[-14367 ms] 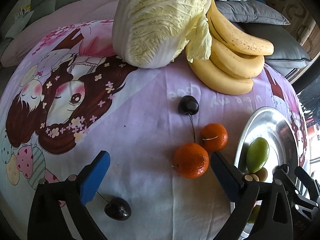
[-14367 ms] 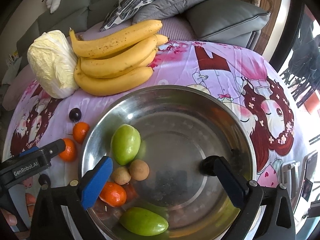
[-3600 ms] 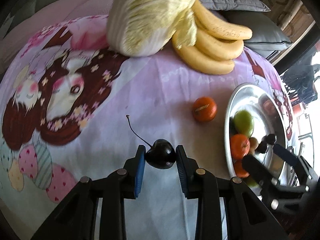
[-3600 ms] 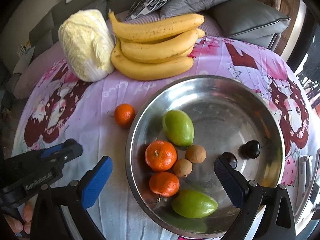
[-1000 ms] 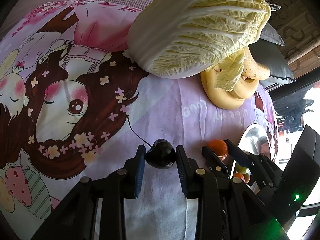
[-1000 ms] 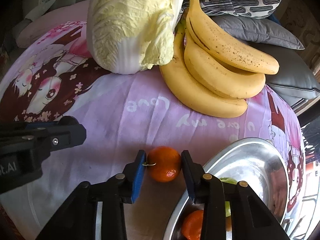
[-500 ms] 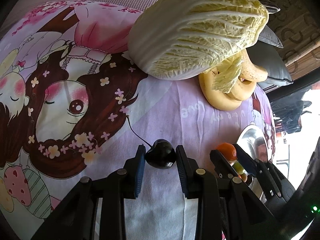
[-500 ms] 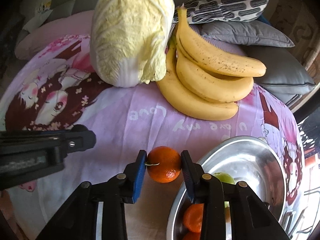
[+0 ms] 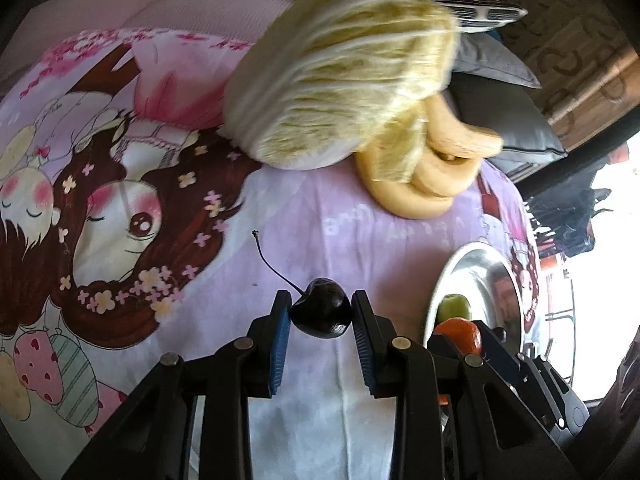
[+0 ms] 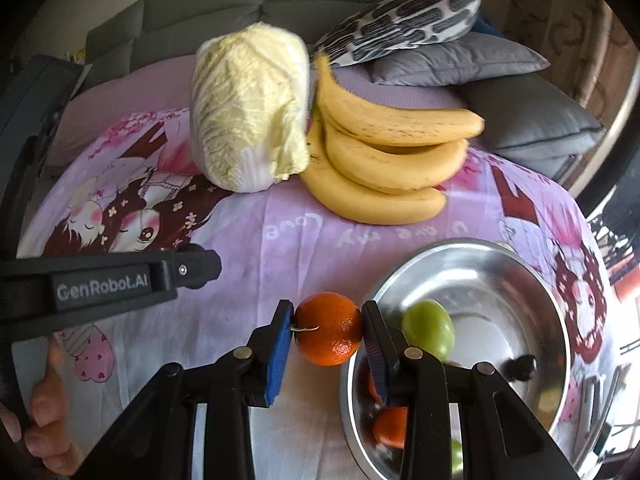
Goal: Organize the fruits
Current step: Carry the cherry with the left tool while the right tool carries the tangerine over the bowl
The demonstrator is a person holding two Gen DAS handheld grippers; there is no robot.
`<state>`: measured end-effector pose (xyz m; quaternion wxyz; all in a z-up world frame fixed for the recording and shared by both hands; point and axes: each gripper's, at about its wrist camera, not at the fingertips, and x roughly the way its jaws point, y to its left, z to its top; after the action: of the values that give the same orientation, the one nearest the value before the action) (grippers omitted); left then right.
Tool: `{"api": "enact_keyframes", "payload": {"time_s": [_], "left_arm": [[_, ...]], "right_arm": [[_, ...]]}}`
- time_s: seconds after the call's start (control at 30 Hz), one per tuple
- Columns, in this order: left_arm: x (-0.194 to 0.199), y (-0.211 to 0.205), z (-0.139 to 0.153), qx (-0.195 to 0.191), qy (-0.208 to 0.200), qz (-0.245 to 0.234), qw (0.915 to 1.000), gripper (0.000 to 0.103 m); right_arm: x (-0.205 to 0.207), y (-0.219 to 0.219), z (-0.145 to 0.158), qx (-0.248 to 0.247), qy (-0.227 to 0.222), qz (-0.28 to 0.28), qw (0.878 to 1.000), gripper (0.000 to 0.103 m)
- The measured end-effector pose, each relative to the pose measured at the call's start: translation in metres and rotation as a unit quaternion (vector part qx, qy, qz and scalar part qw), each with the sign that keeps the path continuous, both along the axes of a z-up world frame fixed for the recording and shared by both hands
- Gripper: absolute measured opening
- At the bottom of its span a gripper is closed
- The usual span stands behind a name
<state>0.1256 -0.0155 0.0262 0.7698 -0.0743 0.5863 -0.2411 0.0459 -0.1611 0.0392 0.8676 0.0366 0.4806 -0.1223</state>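
Note:
My left gripper (image 9: 320,316) is shut on a dark cherry (image 9: 321,314), whose long stem curls up to the left, above the printed cloth. In the right wrist view my right gripper (image 10: 328,330) is shut on an orange tangerine (image 10: 329,329), held just left of the steel bowl (image 10: 472,254). Inside the bowl lie a green fruit (image 10: 428,331), another tangerine (image 10: 390,426) and a dark cherry (image 10: 522,366). The left wrist view also shows the bowl (image 9: 468,264) at the right, with the right gripper's fingers (image 9: 496,350) and its tangerine (image 9: 458,334) in front of it.
A napa cabbage (image 10: 250,120) and a bunch of bananas (image 10: 384,152) lie at the back of the purple cartoon cloth (image 10: 280,240). Grey and patterned cushions (image 10: 460,60) sit behind them. A hand (image 10: 44,420) holds the left gripper at the lower left.
Both grippers have risen with their fruit still clamped. The right one has carried the tangerine up and toward the bowl, so more of the bowl's inside shows.

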Motion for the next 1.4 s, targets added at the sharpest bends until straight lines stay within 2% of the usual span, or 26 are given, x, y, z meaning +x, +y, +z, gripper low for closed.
{"api": "enact_keyframes", "payload": {"time_s": [0.3,0.43,0.8,0.97,1.4], "left_arm": [[-0.026,-0.035,0.018,-0.004,-0.026,-0.04,0.9988,0.032],[-0.04,-0.055,0.022,-0.017,-0.024,-0.075,0.9967,0.032],[-0.084,-0.122,0.012,-0.012,-0.015,-0.172,0.9849,0.032],[-0.1,-0.144,0.002,0.006,-0.017,-0.209,0.9778,0.032],[-0.108,-0.158,-0.007,0.032,-0.018,-0.217,0.9754,0.031]], "right_arm": [[-0.037,-0.024,0.015,0.013,-0.021,-0.036,0.999,0.038],[-0.055,-0.042,0.014,0.025,-0.028,-0.06,0.998,0.038],[-0.098,-0.111,0.005,0.042,-0.025,-0.148,0.988,0.038],[-0.108,-0.13,-0.002,0.054,-0.02,-0.168,0.984,0.038],[-0.111,-0.14,-0.019,0.075,0.003,-0.163,0.984,0.038]]}}
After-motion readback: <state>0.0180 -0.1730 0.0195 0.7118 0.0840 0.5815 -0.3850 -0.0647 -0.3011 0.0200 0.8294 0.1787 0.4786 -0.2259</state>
